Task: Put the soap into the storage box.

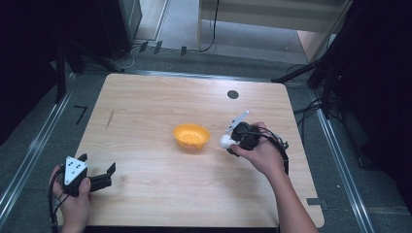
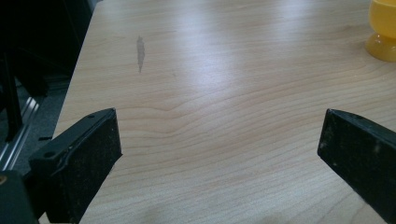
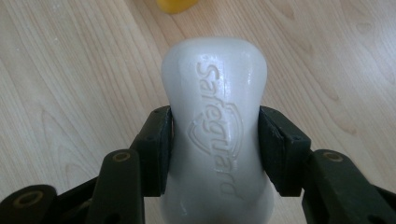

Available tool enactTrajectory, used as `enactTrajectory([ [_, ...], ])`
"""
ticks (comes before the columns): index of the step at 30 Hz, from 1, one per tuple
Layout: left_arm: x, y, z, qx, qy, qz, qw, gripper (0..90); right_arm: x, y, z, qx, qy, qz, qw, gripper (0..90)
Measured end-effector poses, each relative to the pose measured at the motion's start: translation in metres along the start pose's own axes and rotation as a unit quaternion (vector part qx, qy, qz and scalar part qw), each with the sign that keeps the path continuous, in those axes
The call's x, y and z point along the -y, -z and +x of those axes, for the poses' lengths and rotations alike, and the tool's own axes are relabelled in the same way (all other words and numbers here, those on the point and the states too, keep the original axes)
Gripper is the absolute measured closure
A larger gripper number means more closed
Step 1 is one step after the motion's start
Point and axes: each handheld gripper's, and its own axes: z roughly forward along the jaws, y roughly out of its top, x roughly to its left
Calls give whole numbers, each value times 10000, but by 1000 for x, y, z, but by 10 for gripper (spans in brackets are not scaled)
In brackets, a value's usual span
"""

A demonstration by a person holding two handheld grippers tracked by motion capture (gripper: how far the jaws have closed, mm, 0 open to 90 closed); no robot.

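A white bar of soap with raised lettering sits between the jaws of my right gripper, whose pads press its narrow waist from both sides. From above, the soap shows just right of an orange bowl on the wooden table, with my right gripper held in a hand over the tabletop. My left gripper rests at the table's near left corner, jaws wide apart with bare wood between them. The bowl's yellow-orange side peeks in at the upper right of the left gripper view.
A small dark round mark lies near the table's far edge. A grey smear marks the wood toward the left. Dark stands and cables surround the table on the floor.
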Motion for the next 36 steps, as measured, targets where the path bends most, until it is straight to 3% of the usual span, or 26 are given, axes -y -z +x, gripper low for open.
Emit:
enactTrajectory([
  [4,0,0,0,-28,-11,19,10000,0,-9,2,-1,-24,153,-63,9999,496],
  [17,0,-1,0,-23,-3,41,10000,0,-29,3,-2,-124,288,-113,9994,496],
  [36,0,-1,0,-9,9,39,10000,0,-57,-5,0,-205,653,-182,9975,497],
])
